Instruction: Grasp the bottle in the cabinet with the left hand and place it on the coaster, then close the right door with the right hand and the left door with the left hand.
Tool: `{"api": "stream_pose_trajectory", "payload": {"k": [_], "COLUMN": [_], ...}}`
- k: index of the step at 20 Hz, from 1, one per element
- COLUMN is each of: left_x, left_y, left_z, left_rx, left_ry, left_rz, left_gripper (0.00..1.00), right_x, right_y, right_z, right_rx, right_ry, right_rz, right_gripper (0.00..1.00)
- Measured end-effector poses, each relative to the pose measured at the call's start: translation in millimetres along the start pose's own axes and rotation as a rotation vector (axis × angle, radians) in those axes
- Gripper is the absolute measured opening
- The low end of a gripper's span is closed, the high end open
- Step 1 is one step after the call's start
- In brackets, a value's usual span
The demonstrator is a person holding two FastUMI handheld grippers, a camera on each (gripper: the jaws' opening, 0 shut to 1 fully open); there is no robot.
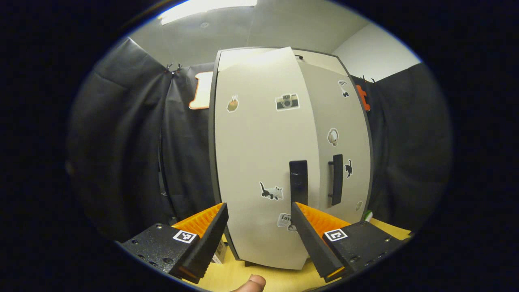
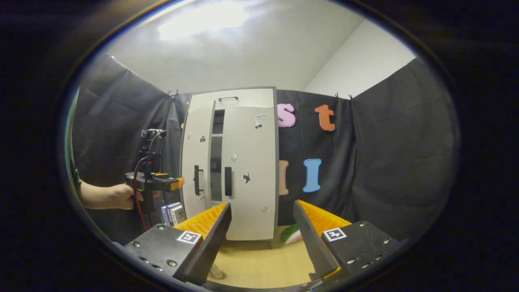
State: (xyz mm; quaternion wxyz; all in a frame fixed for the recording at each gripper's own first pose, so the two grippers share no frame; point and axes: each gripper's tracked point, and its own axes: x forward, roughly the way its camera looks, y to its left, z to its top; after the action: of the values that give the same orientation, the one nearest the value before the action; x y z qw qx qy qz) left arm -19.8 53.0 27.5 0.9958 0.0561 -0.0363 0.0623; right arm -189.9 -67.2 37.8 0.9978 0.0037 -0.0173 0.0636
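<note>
Now | left door (image 1: 259, 162) ajar (edge proud) | right door (image 2: 251, 170) flush | both hand-held grippers spread, empty

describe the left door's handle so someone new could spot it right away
Find the white cabinet standing on the wooden table against the black cloth. Its left door stands slightly ajar, leaving a dark gap beside the right door. The left door's handle is the black vertical bar nearest the left hand-held gripper; its twin sits across the gap.

The cabinet (image 2: 231, 162) is seen ahead of the right claw (image 2: 261, 227), white with black handles. Its right door (image 2: 249, 166) is shut; the left door (image 2: 196, 166) is left slightly ajar, just before the left claw (image 1: 259, 225).
</note>
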Motion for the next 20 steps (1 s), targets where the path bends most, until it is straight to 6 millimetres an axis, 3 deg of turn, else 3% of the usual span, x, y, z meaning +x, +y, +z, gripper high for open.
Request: {"api": "stream_pose_trajectory", "payload": {"k": [2, 5, 10, 15, 16, 20], "left_x": [-8.7, -30.0, -65.5, -101.2, -102.9, -119.6], "left_y": [-9.1, -15.8, -25.4, -27.9, -30.3, -39.6], "left_z": [0.6, 0.9, 6.9, 26.2, 33.2, 48.1], "left_rx": [0.013, -0.013, 0.011, -0.097, -0.131, -0.130], "left_ry": [0.018, 0.047, 0.066, 0.029, 0.022, 0.047], "left_rz": [-0.023, -0.031, -0.052, -0.038, -0.049, -0.044], "left_gripper": [0.99, 0.98, 0.98, 0.98, 0.99, 0.98], "right_x": [5.1, 11.8, -3.5, -29.7, -35.1, -48.2], "right_y": [2.3, 20.8, 41.2, 34.0, 30.3, 29.2], "right_z": [4.9, 3.8, -7.2, -11.1, -10.0, 1.6], "right_rx": [-0.019, 0.016, 0.064, 0.049, 0.046, 0.021], "right_ry": [-0.013, 0.006, 0.075, 0.067, 0.061, 0.012], "right_rz": [-0.038, -0.031, -0.035, -0.075, -0.090, -0.080], "right_gripper": [0.89, 0.94, 0.94, 0.89, 0.94, 0.89]}}
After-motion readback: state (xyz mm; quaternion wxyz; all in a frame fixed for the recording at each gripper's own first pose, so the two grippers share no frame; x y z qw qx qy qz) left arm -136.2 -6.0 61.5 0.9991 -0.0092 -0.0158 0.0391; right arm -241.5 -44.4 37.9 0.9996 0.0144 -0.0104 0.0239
